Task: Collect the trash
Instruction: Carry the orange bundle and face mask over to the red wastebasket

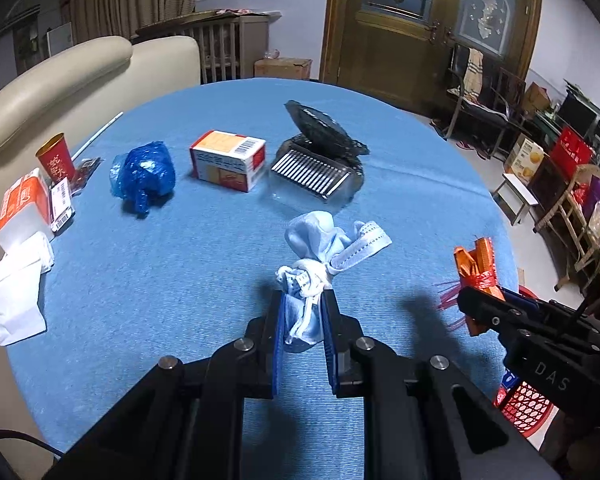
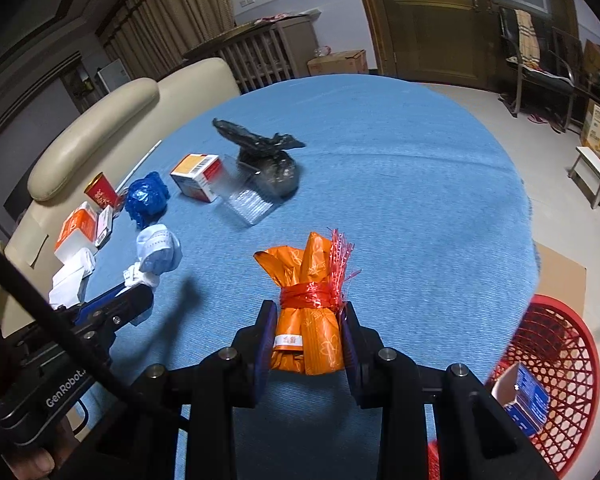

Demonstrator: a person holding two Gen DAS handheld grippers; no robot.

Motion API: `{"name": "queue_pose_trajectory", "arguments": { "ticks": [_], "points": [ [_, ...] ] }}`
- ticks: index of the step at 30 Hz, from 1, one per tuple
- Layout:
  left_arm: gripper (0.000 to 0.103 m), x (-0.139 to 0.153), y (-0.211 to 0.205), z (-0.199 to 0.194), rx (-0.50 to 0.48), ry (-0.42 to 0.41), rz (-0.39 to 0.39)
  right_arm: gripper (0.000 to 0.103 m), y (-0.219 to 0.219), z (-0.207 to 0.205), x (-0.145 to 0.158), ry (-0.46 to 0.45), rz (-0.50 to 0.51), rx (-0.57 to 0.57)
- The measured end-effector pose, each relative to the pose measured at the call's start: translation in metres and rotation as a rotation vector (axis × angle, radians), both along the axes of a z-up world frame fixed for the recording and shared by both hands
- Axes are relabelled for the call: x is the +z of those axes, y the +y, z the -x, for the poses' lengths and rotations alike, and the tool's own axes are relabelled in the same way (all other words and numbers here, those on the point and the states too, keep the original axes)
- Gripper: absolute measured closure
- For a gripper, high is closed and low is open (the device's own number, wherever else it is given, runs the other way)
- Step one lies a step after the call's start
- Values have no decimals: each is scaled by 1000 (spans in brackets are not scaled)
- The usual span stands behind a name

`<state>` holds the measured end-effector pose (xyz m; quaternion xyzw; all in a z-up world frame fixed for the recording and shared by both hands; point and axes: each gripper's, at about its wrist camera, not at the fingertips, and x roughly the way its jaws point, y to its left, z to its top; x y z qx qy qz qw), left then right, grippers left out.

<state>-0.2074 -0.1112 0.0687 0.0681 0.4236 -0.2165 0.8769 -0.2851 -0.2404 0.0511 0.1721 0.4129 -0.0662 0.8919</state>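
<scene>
My left gripper (image 1: 302, 300) is shut on a crumpled light-blue face mask bundle (image 1: 324, 248), held just above the blue tablecloth (image 1: 160, 280). My right gripper (image 2: 307, 312) is shut on an orange wrapper bundle (image 2: 312, 280) tied with red plastic string; the bundle also shows in the left wrist view (image 1: 478, 260). A red mesh basket (image 2: 560, 360) sits on the floor at the table's right edge, with a blue-and-white box (image 2: 526, 396) inside. On the table lie a blue plastic bag (image 1: 144, 174), an orange-white carton (image 1: 228, 158) and a black bag with a clear tray (image 1: 320, 152).
At the table's left edge are a red paper cup (image 1: 56, 156), an orange-white box (image 1: 22, 208), white tissue (image 1: 16, 296) and a white straw (image 1: 98, 134). A cream sofa (image 1: 60, 76) stands behind. Chairs, a small stool and boxes stand at right.
</scene>
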Motion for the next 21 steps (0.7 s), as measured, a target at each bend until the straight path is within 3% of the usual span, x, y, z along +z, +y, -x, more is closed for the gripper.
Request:
{"name": "queue_pose_trajectory", "arguments": {
  "ticks": [21],
  "points": [
    [85, 0, -39, 15, -84, -3, -16, 70, -59, 65, 4, -11, -21, -155]
  ]
}}
